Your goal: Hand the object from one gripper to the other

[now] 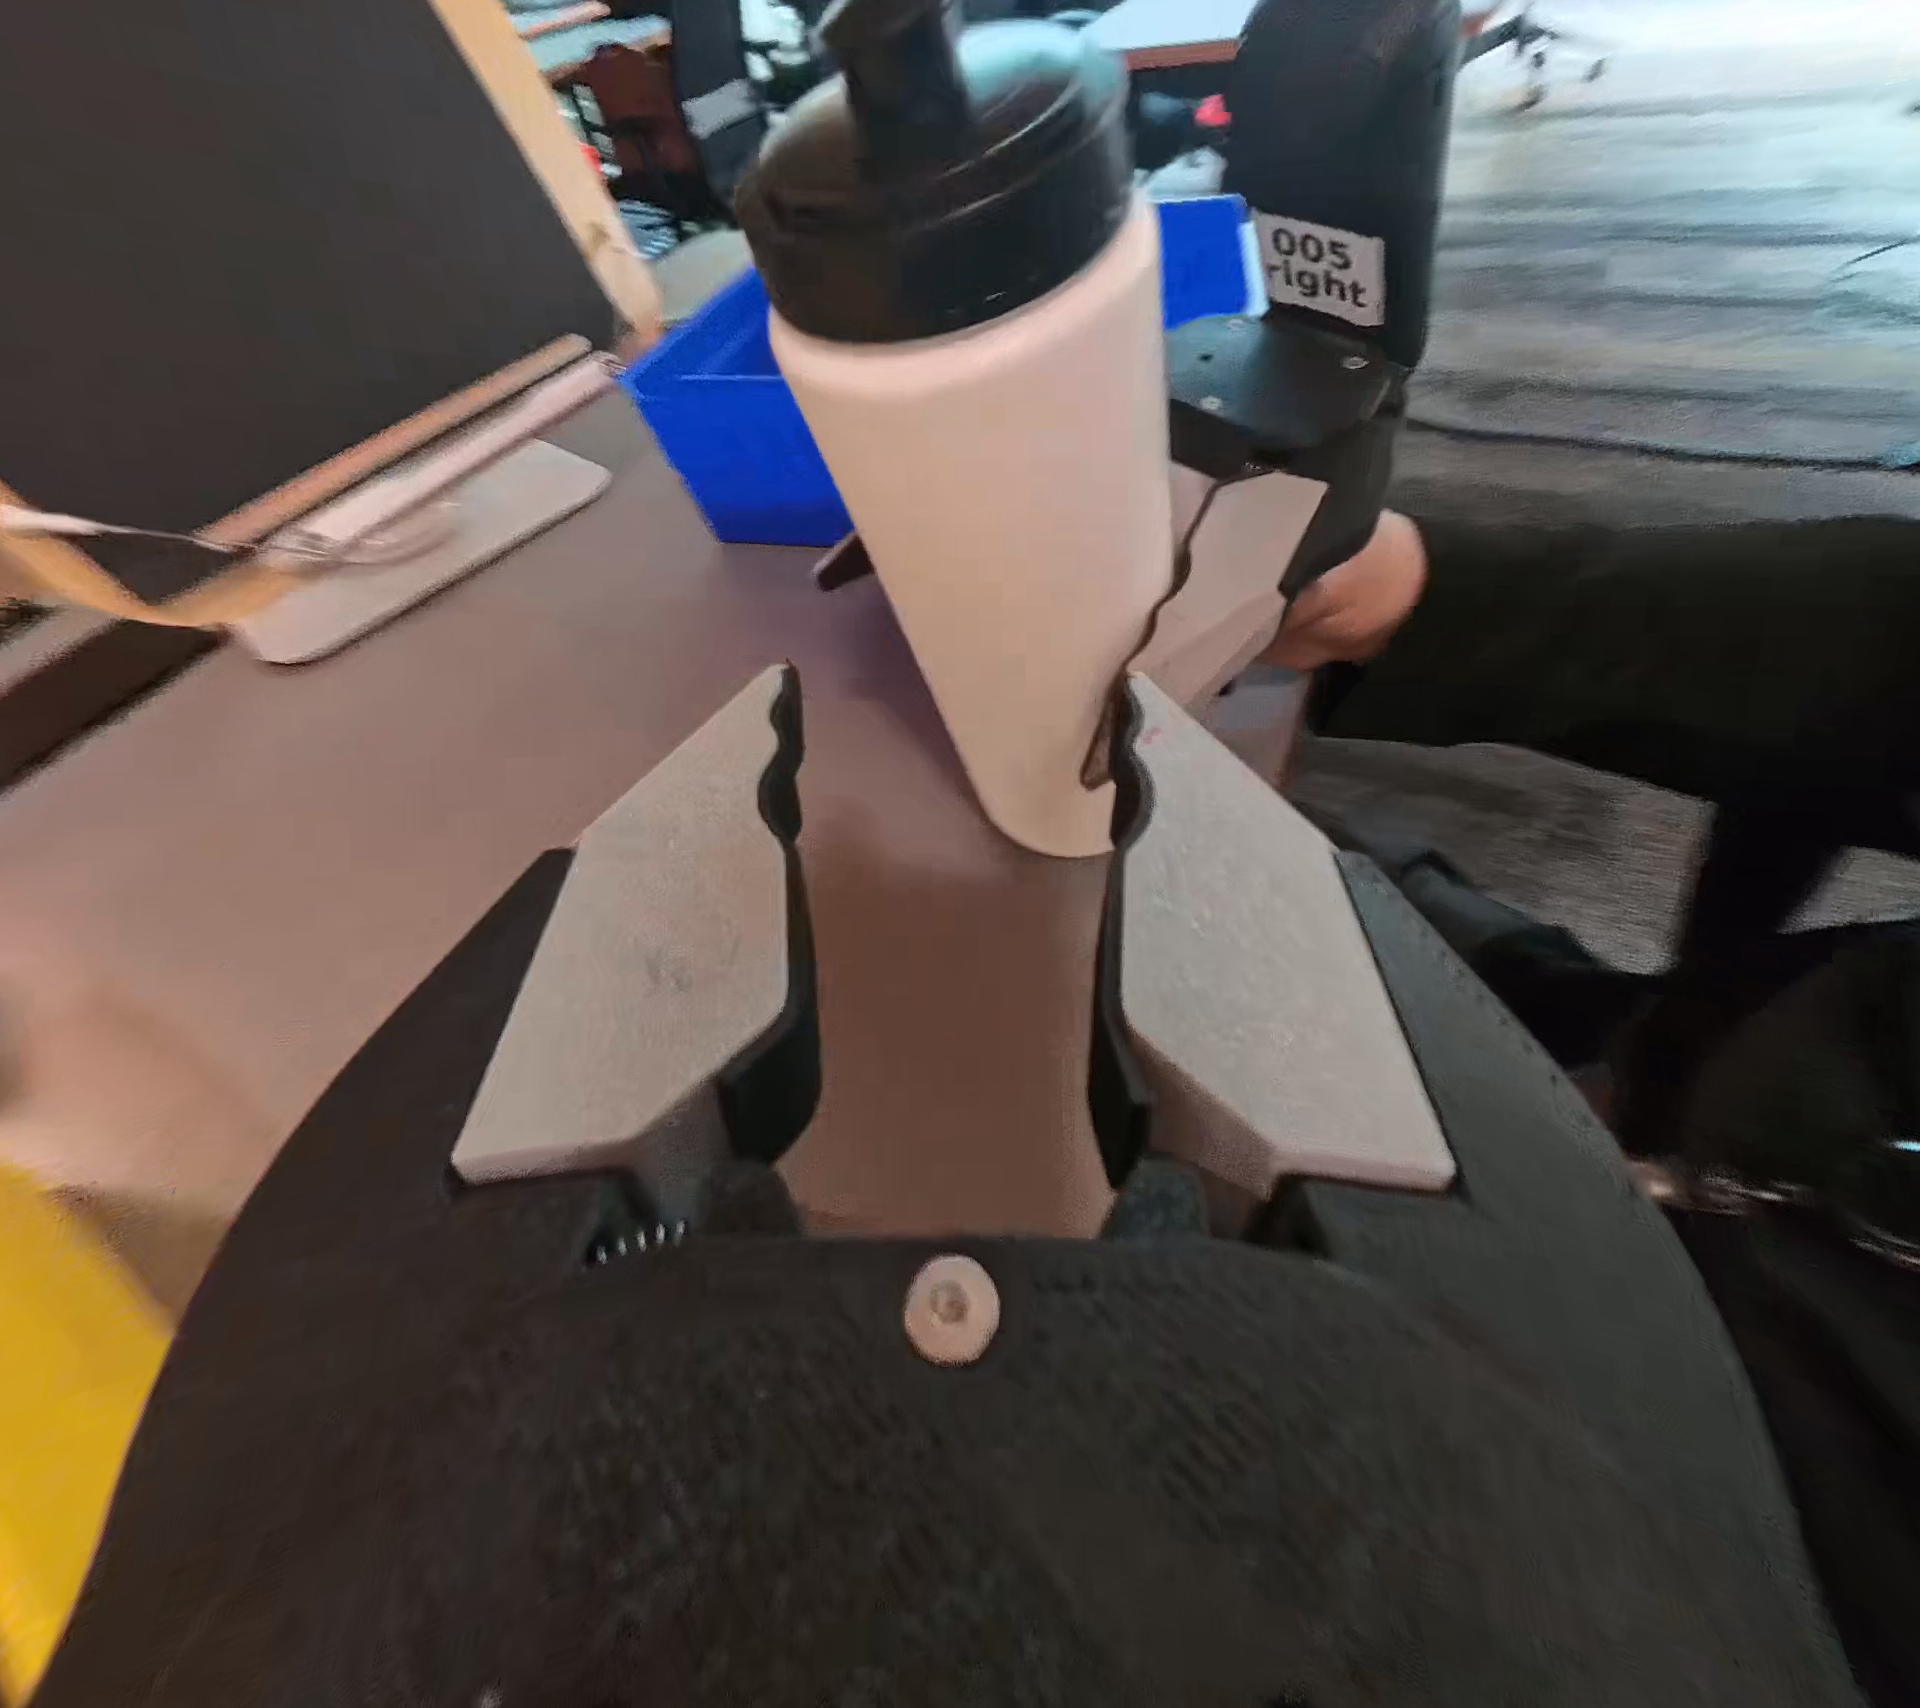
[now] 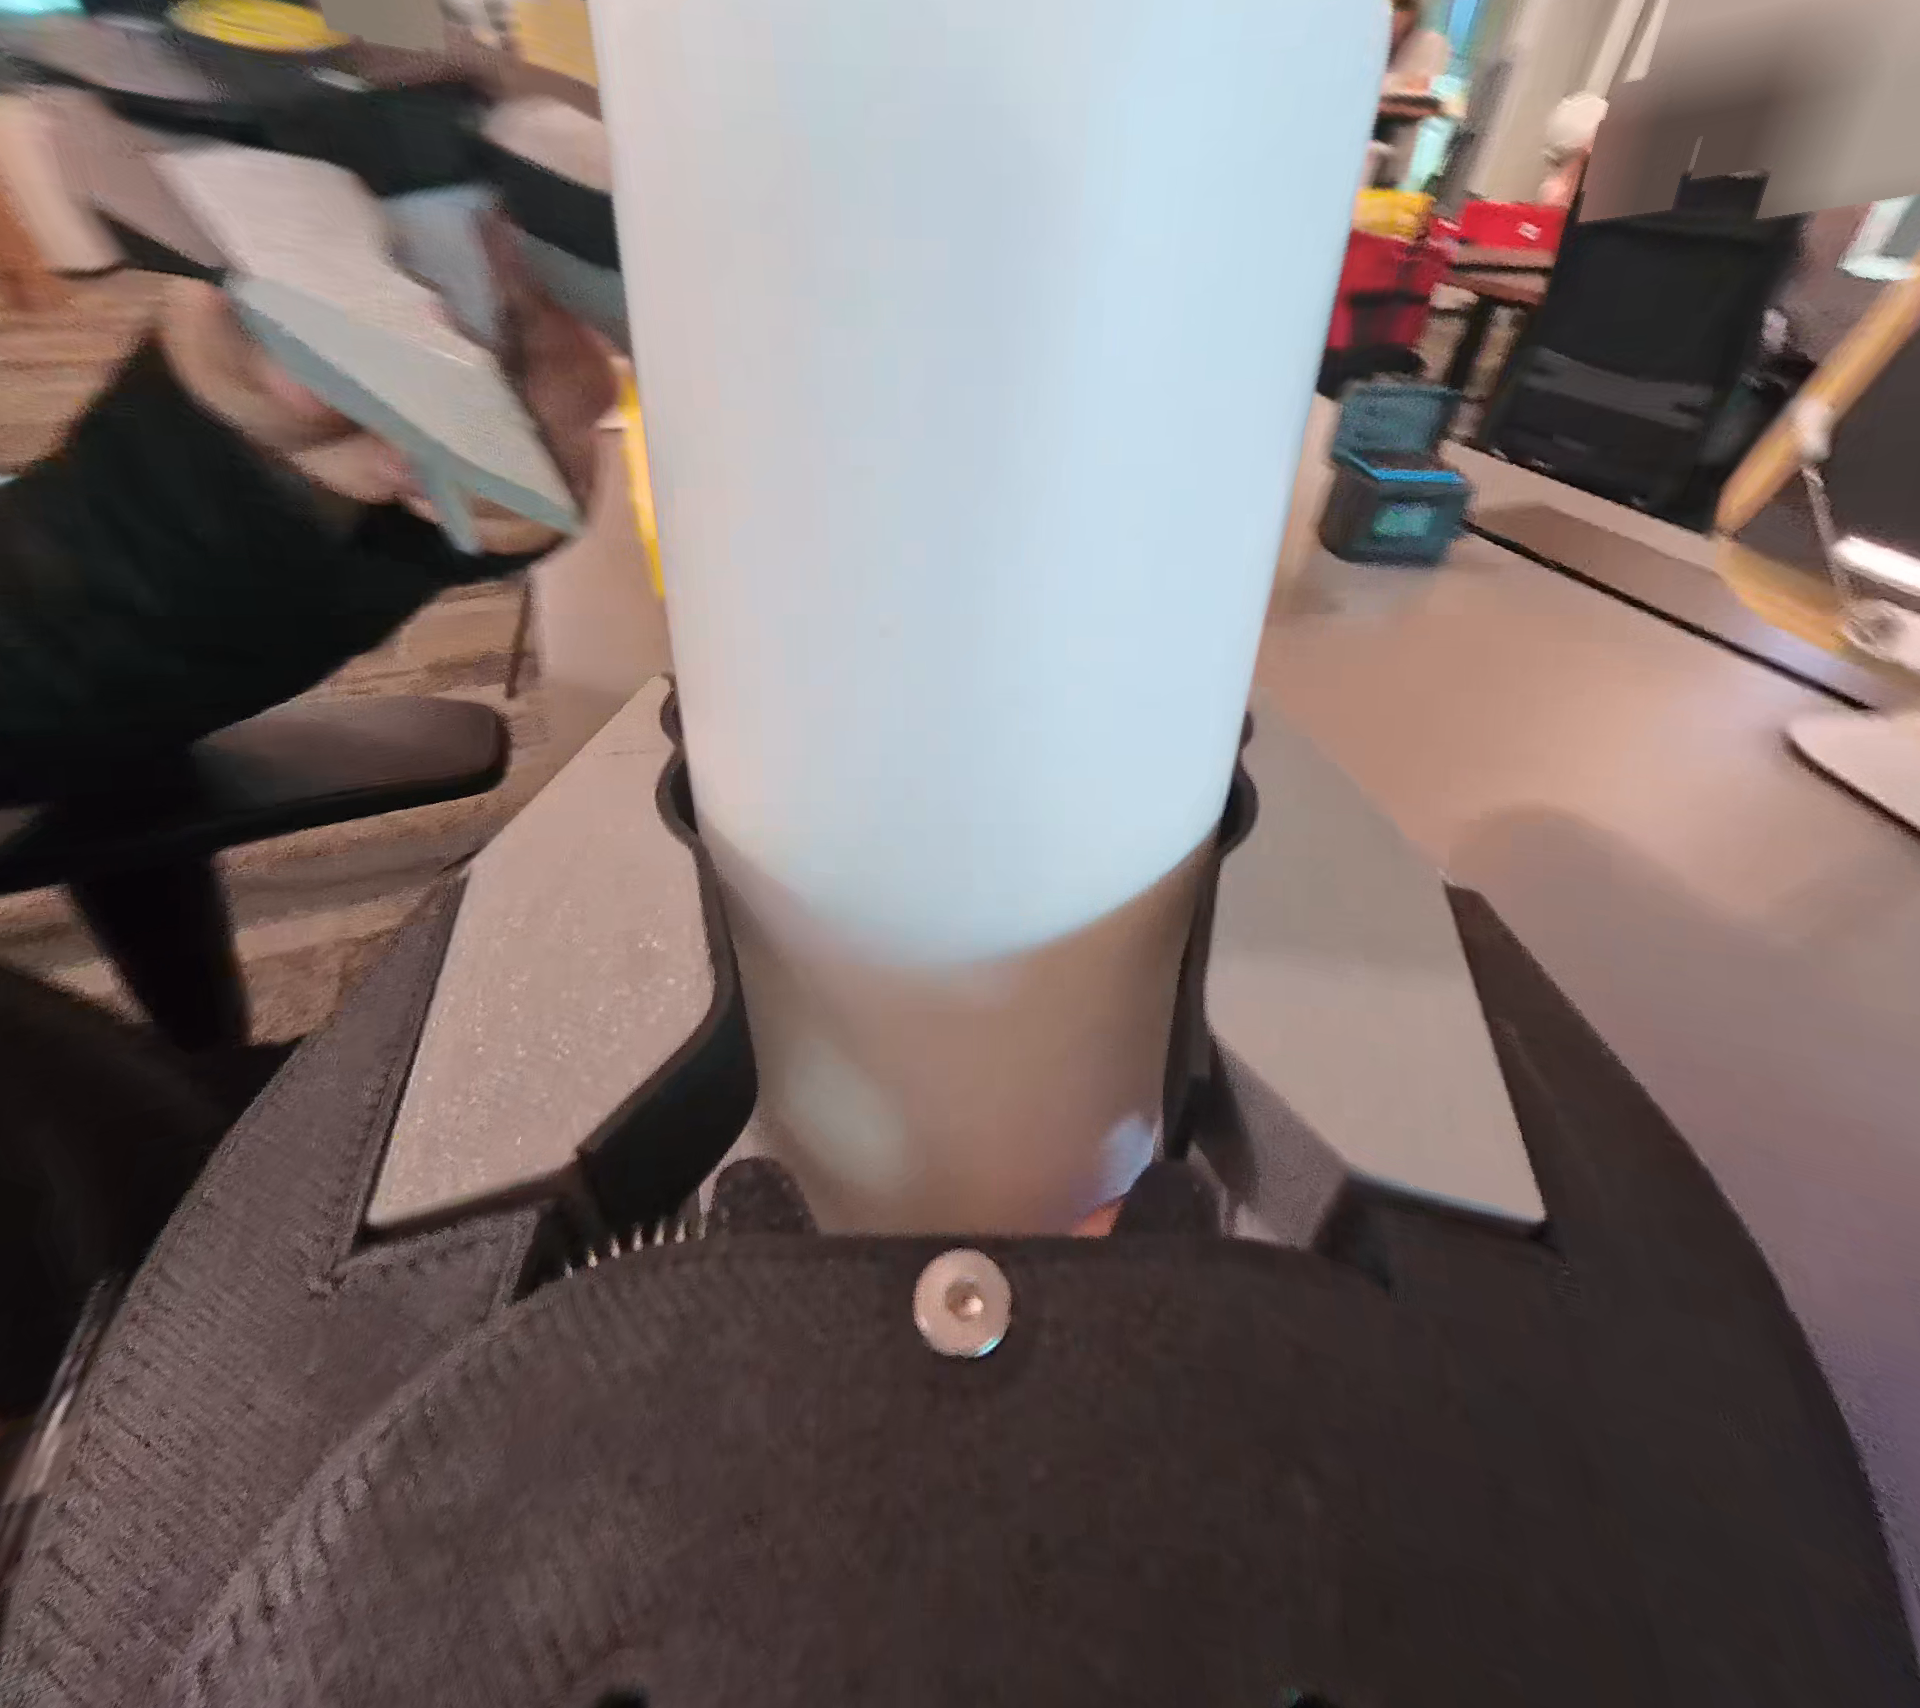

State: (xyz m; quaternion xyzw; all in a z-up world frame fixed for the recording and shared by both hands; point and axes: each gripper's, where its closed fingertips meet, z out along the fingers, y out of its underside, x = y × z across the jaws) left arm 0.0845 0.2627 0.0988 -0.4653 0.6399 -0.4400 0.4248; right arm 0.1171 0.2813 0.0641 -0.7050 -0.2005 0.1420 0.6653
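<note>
A white bottle [image 1: 987, 515] with a black cap [image 1: 935, 172] is held tilted above the brown table [image 1: 312, 827]. My right gripper [image 2: 956, 733] is shut on the bottle [image 2: 977, 359] near its lower end; one of its fingers [image 1: 1236, 578] shows beside the bottle in the left wrist view. My left gripper [image 1: 961, 702] is open and empty. The bottle's base sits just ahead of its fingertips, close against the right one. I cannot tell whether they touch. One left gripper finger [image 2: 416, 380] shows blurred at the left of the right wrist view.
A blue bin [image 1: 727, 432] stands on the table behind the bottle. A monitor base [image 1: 436, 536] and a dark screen [image 1: 208, 152] are at the left. A hand [image 1: 1351, 598] holds the right gripper. A chair armrest [image 2: 343, 754] and a teal case [image 2: 1392, 484] lie nearby. About 5 cm separates my left fingertips from my right.
</note>
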